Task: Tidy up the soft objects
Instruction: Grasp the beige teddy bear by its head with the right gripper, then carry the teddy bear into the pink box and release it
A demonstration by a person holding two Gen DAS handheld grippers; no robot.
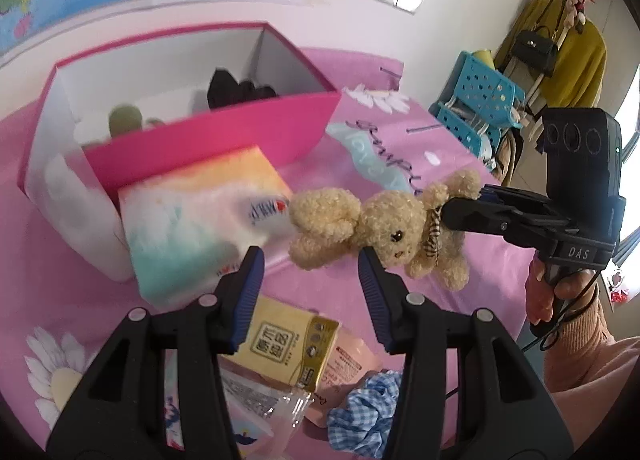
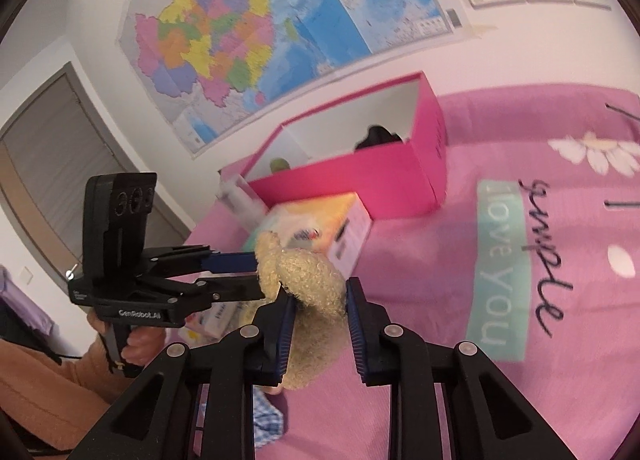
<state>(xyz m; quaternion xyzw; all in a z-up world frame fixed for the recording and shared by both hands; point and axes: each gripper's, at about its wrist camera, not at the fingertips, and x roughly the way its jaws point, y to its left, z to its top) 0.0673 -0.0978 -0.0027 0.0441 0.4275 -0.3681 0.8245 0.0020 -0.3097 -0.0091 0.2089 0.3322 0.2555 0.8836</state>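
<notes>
Right gripper (image 1: pixel 450 212): clenched on the bear (image 1: pixel 384 232) at its neck and body, holding it above the pink bedspread (image 1: pixel 460 148). In the right wrist view the blue pads (image 2: pixel 286 324) press the plush from both sides, though the right pad shows a small gap.

Left gripper (image 1: pixel 310 296): released, jaws spread wide, fingertips just short of the bear's head and ears, not touching as far as can be told. In the right wrist view its fingertips (image 2: pixel 256 276) meet the plush edge.

Ahead of the left gripper: a tissue pack (image 1: pixel 200 220), blurred, lying against the near wall of the pink box (image 1: pixel 224 140). The box is open-topped; a dark item (image 1: pixel 236 90) and a green item (image 1: pixel 126 118) sit inside, with room between them.

Beneath the left gripper: a yellow packet (image 1: pixel 288 344), a pink packet (image 1: pixel 352 368) and a blue checked scrunchie (image 1: pixel 366 416) lie close together. Open bedspread lies to the bear's far side.
</notes>
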